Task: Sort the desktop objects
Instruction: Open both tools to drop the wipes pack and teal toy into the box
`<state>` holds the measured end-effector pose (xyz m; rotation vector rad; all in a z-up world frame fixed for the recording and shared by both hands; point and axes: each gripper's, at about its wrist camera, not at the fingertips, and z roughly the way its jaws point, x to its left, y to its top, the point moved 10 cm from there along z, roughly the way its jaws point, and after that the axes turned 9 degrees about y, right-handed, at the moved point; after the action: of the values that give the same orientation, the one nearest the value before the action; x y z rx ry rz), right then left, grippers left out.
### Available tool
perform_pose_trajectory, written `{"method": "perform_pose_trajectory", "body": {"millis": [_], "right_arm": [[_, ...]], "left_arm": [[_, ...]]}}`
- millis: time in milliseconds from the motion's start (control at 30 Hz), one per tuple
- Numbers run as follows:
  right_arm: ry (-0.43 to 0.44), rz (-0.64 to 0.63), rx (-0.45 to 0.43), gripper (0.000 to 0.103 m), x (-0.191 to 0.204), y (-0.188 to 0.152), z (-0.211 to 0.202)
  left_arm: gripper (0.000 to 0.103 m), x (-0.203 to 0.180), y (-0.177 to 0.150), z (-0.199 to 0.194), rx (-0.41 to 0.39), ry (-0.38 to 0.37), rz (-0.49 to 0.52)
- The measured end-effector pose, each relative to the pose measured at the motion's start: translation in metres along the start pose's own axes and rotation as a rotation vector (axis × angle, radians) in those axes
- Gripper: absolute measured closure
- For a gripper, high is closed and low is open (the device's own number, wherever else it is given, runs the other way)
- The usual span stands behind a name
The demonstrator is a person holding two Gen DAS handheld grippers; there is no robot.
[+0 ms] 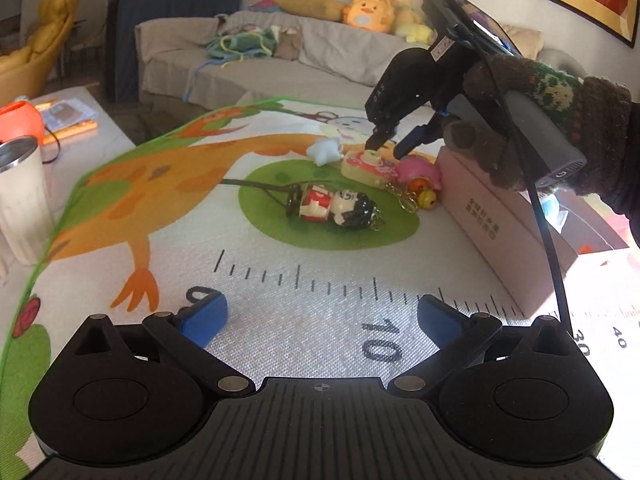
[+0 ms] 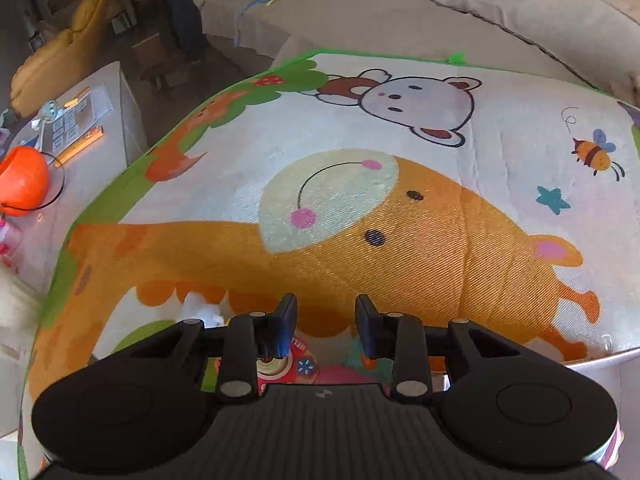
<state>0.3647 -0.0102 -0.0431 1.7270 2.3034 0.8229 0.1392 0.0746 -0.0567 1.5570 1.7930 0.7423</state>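
Small toys lie on a cartoon mat (image 1: 280,264). A doll keychain (image 1: 336,208) lies on the green oval. Behind it are a white star (image 1: 325,151), a beige toy camera (image 1: 370,166), a pink pig (image 1: 420,172) and orange bells (image 1: 420,196). My right gripper (image 1: 390,142) is open and straddles the toy camera from above; in the right wrist view (image 2: 326,326) the camera (image 2: 280,368) shows partly between its fingers. My left gripper (image 1: 320,320) is open and empty, low over the mat's ruler print.
A pink cardboard box (image 1: 492,216) stands at the right of the mat, beside the toys. A steel tumbler (image 1: 20,196) and an orange pumpkin bucket (image 2: 22,180) stand at the left. A sofa with plush toys (image 1: 368,10) is behind.
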Motion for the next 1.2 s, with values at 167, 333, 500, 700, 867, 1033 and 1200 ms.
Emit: {"method": "perform_pose_trajectory", "body": {"millis": [167,333,500,700,867,1033,1200], "right_arm": [[0.085,-0.098,0.082,0.071,0.038,-0.036,-0.013],[0.209,-0.208,0.199,0.071,0.079,-0.081,-0.046],[0.031,-0.332,-0.069,0.054,0.057,-0.073,-0.121],[-0.231,-0.183,-0.220,0.051,-0.042,-0.101,-0.191],[-0.269,0.081,-0.154,0.051,-0.105,-0.151,-0.196],[-0.270,0.094,-0.175,0.053,-0.105,-0.178,-0.193],[-0.195,0.046,-0.189,0.056,-0.081,-0.196,-0.204]], "left_arm": [[0.000,0.001,0.000,-0.001,0.000,-0.005,-0.006],[0.000,0.001,0.000,-0.002,0.000,-0.014,-0.014],[0.000,0.003,0.001,-0.002,-0.001,-0.027,-0.029],[0.000,0.003,0.001,-0.003,-0.001,-0.029,-0.031],[0.000,0.003,0.001,-0.002,-0.002,-0.016,-0.021],[0.000,0.003,0.000,-0.003,-0.004,0.004,-0.015],[0.000,0.010,0.001,-0.005,0.003,0.034,-0.024]]}}
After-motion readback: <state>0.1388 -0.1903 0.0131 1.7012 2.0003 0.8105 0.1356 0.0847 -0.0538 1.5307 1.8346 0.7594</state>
